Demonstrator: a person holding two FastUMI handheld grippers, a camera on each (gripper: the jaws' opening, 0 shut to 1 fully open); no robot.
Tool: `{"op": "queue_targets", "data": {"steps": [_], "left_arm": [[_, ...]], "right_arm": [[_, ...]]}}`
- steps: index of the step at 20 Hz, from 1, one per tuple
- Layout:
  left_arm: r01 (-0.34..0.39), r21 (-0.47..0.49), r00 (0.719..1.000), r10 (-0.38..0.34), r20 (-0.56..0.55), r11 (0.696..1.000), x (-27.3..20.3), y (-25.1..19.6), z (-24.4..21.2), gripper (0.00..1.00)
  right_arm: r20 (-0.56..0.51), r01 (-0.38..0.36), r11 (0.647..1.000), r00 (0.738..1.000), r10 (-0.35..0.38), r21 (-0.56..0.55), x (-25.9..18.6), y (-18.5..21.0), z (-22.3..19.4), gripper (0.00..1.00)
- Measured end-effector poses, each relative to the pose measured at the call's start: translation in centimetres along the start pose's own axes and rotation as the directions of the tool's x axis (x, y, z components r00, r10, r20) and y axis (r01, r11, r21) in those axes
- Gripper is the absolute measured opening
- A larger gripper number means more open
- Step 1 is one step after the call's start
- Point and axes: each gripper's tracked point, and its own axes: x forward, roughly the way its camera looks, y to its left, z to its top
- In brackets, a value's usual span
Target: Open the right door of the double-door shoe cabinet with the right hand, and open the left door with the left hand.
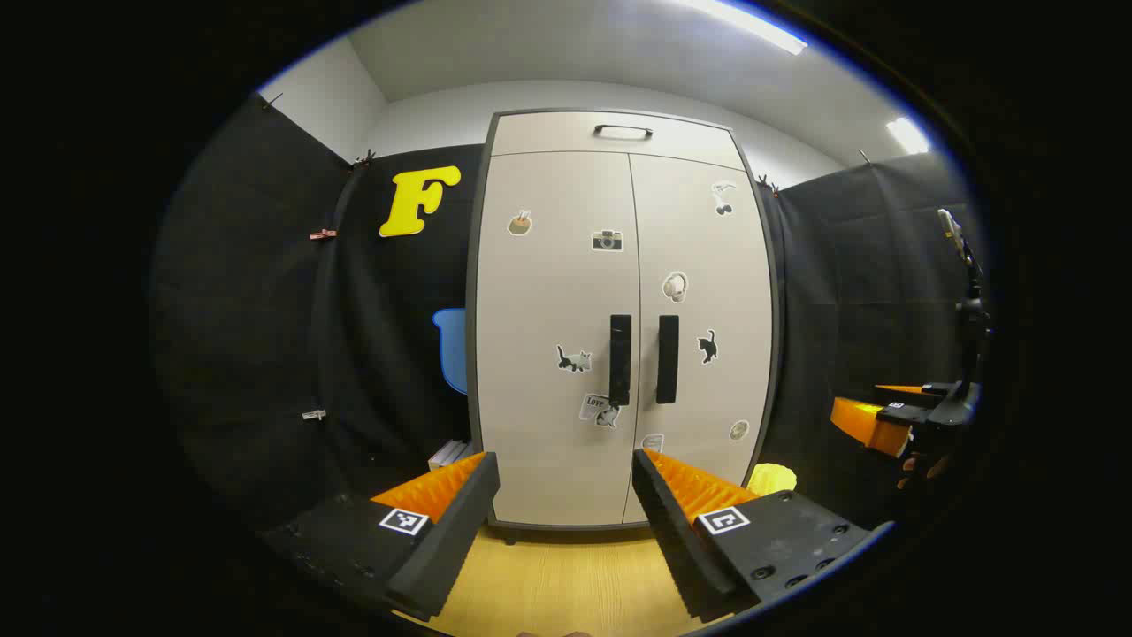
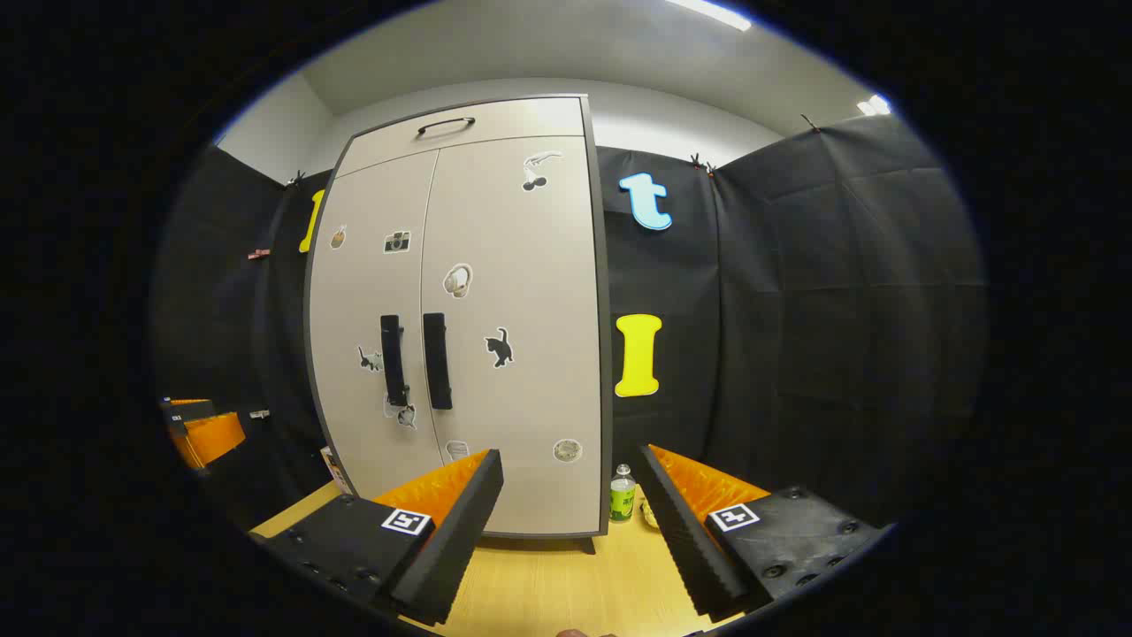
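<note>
Right gripper view: my right tongs [image 2: 566, 522] gape empty, left tongs [image 1: 566, 522] too; stiff right door [image 2: 513, 327] likely swings lightly, grab its black handle [image 2: 437, 360].

Black cloth walls [image 2: 796, 292], pale wood floor [image 1: 566, 584], perhaps strip ceiling lights [image 1: 752, 22].

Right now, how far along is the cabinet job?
Nothing done: right door and left door both shut. Right gripper and left gripper are open, short of the handles. Both grasps and pulls remain.
</note>
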Motion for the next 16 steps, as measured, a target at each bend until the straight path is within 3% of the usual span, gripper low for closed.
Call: {"op": "queue_targets", "data": {"steps": [3, 6, 12, 16], "left_arm": [[0.01, 0.045, 1.0, -0.009, -0.027, 0.999, 0.6, -0.3, -0.9, 0.94], [0.041, 0.028, 0.998, -0.039, -0.051, 0.999, 1.1, 0.5, -1.5, 0.96], [0.042, 0.069, 0.999, -0.04, -0.034, 0.997, 1.2, 5.6, -1.2, 0.96], [0.088, 0.033, 0.995, -0.087, -0.042, 0.996, 1.1, 6.7, -2.1, 0.97]], "right_arm": [[-0.035, 0.008, 1.0, 0.999, -0.008, -0.001, 0.1, 0.2, -1.2, 0.98], [-0.061, 0.049, 0.999, 0.997, -0.047, 0.025, -0.4, 1.5, -1.7, 0.98], [-0.094, 0.104, 0.994, 0.991, -0.1, 0.042, -2.0, 4.9, -2.5, 0.98], [-0.072, 0.158, 0.987, 0.985, -0.157, 0.011, -2.8, 5.5, -2.0, 0.99]]}}
